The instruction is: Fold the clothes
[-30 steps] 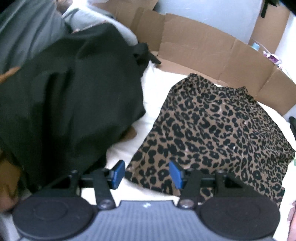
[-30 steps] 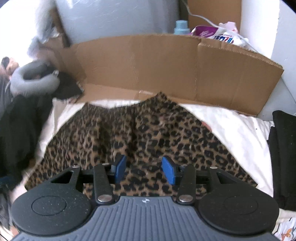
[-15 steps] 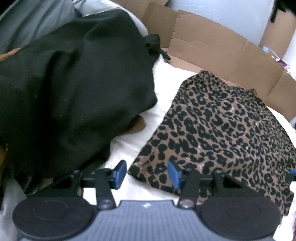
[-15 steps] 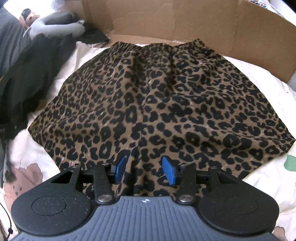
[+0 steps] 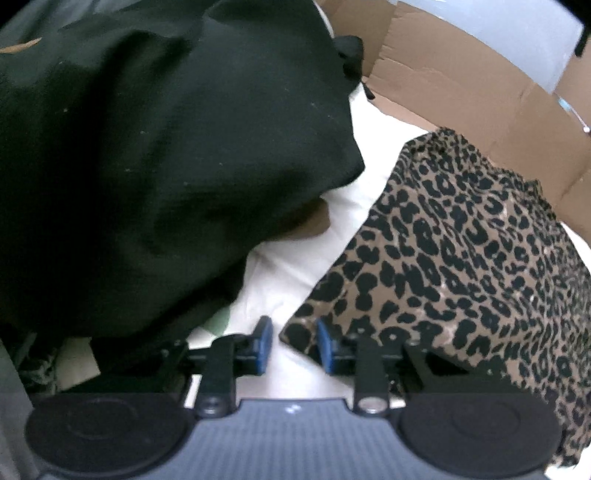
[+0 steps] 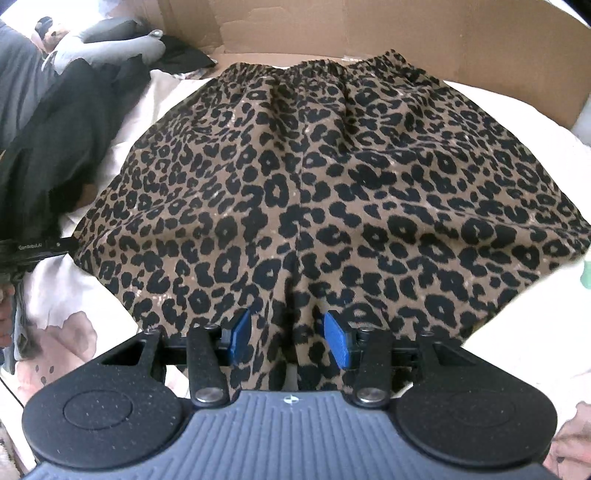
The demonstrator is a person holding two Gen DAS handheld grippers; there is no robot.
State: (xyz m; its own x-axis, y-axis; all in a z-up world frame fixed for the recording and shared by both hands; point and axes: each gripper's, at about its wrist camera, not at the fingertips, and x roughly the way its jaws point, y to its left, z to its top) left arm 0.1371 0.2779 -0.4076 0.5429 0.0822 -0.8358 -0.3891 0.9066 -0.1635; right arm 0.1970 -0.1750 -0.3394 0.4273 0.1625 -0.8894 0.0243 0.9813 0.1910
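The left gripper (image 5: pixel 291 345) has its jaws apart with the near left corner of the leopard-print skirt (image 6: pixel 325 192) just ahead between the pads. The right gripper (image 6: pixel 286 338), jaws also apart, hovers over the middle of the near hem. From there the skirt spreads flat across the white sheet (image 5: pixel 280 284), its waistband farthest away by the cardboard (image 6: pixel 424 33); black clothes (image 5: pixel 155 158) are heaped left.
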